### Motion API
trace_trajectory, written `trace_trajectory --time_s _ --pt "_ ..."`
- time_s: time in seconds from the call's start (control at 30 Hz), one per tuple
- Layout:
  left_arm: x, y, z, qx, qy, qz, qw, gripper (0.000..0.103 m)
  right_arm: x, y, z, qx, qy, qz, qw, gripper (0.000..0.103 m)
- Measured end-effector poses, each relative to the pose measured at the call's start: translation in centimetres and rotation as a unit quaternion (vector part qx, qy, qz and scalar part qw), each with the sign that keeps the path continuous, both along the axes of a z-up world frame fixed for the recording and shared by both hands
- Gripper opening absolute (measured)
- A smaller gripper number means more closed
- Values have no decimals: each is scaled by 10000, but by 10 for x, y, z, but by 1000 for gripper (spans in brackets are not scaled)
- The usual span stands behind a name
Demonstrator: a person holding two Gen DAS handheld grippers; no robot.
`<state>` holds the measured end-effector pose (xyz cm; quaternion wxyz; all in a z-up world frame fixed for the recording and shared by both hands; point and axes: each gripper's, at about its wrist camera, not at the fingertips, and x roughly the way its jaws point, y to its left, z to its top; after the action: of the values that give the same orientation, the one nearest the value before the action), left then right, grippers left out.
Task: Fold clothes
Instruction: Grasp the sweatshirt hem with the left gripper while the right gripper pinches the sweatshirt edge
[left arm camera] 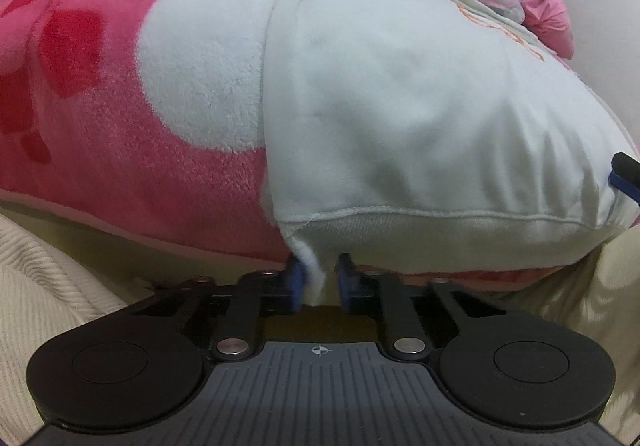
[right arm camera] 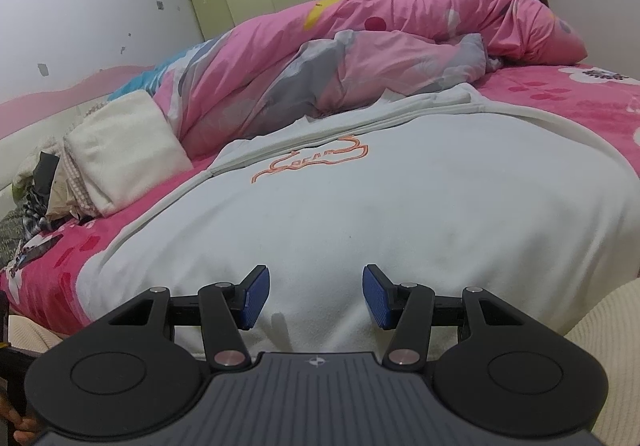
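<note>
Sweatshirt, pale blue, spread flat on pink blanket, hem toward cameras, orange logo at 12 o'clock of right view. Left gripper at hem corner, jaws partly open, white tag or thread hanging between pads, not clamped. Right gripper over hem, jaws wide open, holding nothing. Pink duvet bunched behind sweatshirt. Folded white towel at 9 o'clock, beside clothes pile.
</note>
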<state>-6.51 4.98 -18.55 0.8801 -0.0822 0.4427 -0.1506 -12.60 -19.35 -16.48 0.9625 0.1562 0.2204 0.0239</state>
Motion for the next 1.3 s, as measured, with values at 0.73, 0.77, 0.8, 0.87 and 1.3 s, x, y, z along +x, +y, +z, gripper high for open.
trace_trajectory --time_s 0.73,0.77,0.8,0.87,1.3 --pt "-19 40 49 -2047 233 -65 9785 2 46 39 -101 4803 2184 1966 8264 68" --pt "-19 40 50 -2106 224 -60 9773 2 46 43 -111 5042 2316 1936 8091 69" --pt "-19 41 51 -2160 228 -67 9761 2 46 47 -120 5276 2446 1904 7909 70" --pt "-19 41 53 -2266 237 -79 9737 2 46 57 -137 5709 2689 1835 7537 70" --pt "-24 54 51 -2627 196 -48 9647 2 50 93 -180 7080 2625 1222 6441 44"
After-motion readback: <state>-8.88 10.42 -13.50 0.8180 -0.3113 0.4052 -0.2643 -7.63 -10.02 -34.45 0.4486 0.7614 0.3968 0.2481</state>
